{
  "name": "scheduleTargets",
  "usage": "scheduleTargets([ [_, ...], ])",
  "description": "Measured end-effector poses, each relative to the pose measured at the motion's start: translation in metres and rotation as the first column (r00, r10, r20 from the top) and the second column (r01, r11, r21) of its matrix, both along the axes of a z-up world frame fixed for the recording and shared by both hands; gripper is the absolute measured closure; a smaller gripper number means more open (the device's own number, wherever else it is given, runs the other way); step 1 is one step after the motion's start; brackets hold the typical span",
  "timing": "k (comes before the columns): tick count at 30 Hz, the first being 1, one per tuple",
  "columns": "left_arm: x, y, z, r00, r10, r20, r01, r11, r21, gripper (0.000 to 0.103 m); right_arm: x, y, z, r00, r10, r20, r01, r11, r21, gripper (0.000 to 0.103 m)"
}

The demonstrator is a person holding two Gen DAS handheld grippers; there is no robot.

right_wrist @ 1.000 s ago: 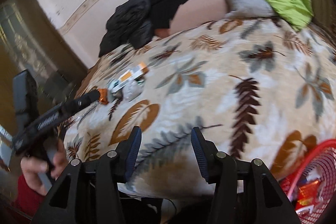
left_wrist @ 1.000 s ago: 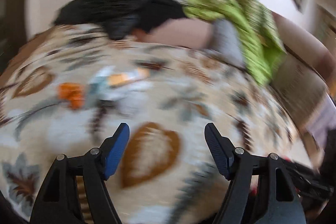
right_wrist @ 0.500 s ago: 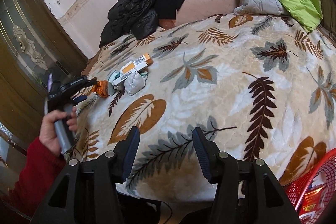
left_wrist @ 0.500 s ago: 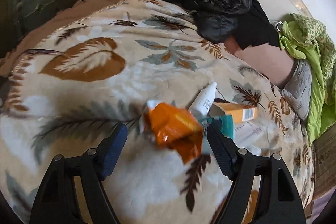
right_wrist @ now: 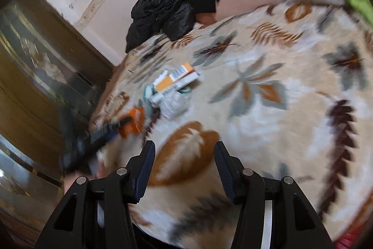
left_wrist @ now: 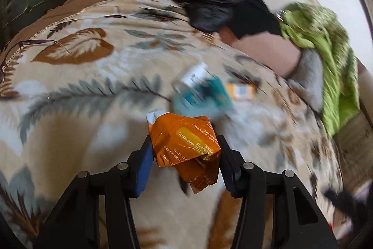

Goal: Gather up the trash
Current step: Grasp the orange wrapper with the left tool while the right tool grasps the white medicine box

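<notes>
Left tongs [left_wrist: 184,151] now closing around wrapper [left_wrist: 186,146]

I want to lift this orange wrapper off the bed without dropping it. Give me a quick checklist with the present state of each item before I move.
1. Orange wrapper between the left gripper fingers: ok, it sits between both pads while the jaws are closing.
2. Grip firm: cannot tell; the pads look to touch both sides, but the closing is not finished.
3. Only the wrapper caught: ok, the teal packet and white tube lie beyond the fingertips.
4. Blanket clear of the pads: cannot tell, the wrapper hides it.
5. Right gripper free: ok, open and empty over the blanket.
6. Red basket reachable: cannot tell, only its edge shows.
</notes>
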State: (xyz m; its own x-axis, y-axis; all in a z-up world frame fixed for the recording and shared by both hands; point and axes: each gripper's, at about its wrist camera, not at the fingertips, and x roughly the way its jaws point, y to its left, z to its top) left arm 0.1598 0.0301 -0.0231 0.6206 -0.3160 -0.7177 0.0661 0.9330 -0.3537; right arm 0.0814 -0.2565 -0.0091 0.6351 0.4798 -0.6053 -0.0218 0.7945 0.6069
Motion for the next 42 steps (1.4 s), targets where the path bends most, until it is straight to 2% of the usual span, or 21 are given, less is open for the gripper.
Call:
scheduleTargets([
  [3, -0.02, -0.018, 0.0, 0.998, -0.056, 0.007, 0.056, 0.998, 0.003, 0.052, 0.037, 0.004, -0.014, 1.0, -0.014, -0.026, 0.015, 0.999, 0.032, 0.047],
  [6, -0.035, -0.032, 0.001, 0.995, -0.077, 0.055, 0.074, 0.995, 0.068, 0.052, 0.075, 0.008, -0.029, 0.998, -0.034, -0.054, 0.038, 0.997, 0.067, 0.047],
  [10, -0.036, -0.039, 0.001, 0.993, -0.085, 0.085, 0.076, 0.991, 0.11, 0.052, 0.116, 0.01, -0.048, 0.993, -0.053, -0.102, 0.068, 0.986, 0.152, 0.047],
  [13, -0.03, -0.037, -0.003, 0.994, -0.085, 0.068, 0.077, 0.991, 0.106, 0.052, 0.142, 0.014, -0.059, 0.99, -0.067, -0.124, 0.09, 0.977, 0.195, 0.048],
  [15, -0.028, -0.037, -0.005, 0.995, -0.086, 0.06, 0.079, 0.991, 0.105, 0.052, 0.158, 0.021, -0.065, 0.989, -0.061, -0.134, 0.089, 0.974, 0.21, 0.052],
  [20, -0.027, -0.038, -0.006, 0.994, -0.085, 0.067, 0.077, 0.99, 0.118, 0.052, 0.176, 0.035, -0.078, 0.986, -0.043, -0.159, 0.084, 0.962, 0.26, 0.078],
  [24, -0.029, -0.04, -0.004, 0.991, -0.1, 0.083, 0.09, 0.988, 0.122, 0.052, 0.156, 0.028, -0.063, 0.994, -0.057, -0.095, 0.08, 0.963, 0.258, 0.083],
  [29, -0.039, -0.05, 0.005, 0.981, -0.138, 0.139, 0.117, 0.982, 0.15, 0.052, 0.099, -0.002, -0.037, 0.996, -0.088, -0.009, 0.088, 0.961, 0.262, 0.085],
  [35, -0.061, -0.073, 0.013, 0.958, -0.206, 0.202, 0.158, 0.96, 0.23, 0.052, 0.009, -0.03, -0.009, 0.988, -0.127, 0.085, 0.113, 0.983, 0.146, 0.089],
  [39, -0.081, -0.095, 0.017, 0.931, -0.262, 0.256, 0.178, 0.934, 0.309, 0.052, -0.039, -0.036, -0.008, 0.981, -0.154, 0.121, 0.148, 0.987, 0.058, 0.089],
  [42, -0.096, -0.111, 0.016, 0.911, -0.31, 0.271, 0.204, 0.912, 0.356, 0.052, -0.063, -0.041, -0.013, 0.977, -0.172, 0.123, 0.169, 0.985, 0.034, 0.088],
])
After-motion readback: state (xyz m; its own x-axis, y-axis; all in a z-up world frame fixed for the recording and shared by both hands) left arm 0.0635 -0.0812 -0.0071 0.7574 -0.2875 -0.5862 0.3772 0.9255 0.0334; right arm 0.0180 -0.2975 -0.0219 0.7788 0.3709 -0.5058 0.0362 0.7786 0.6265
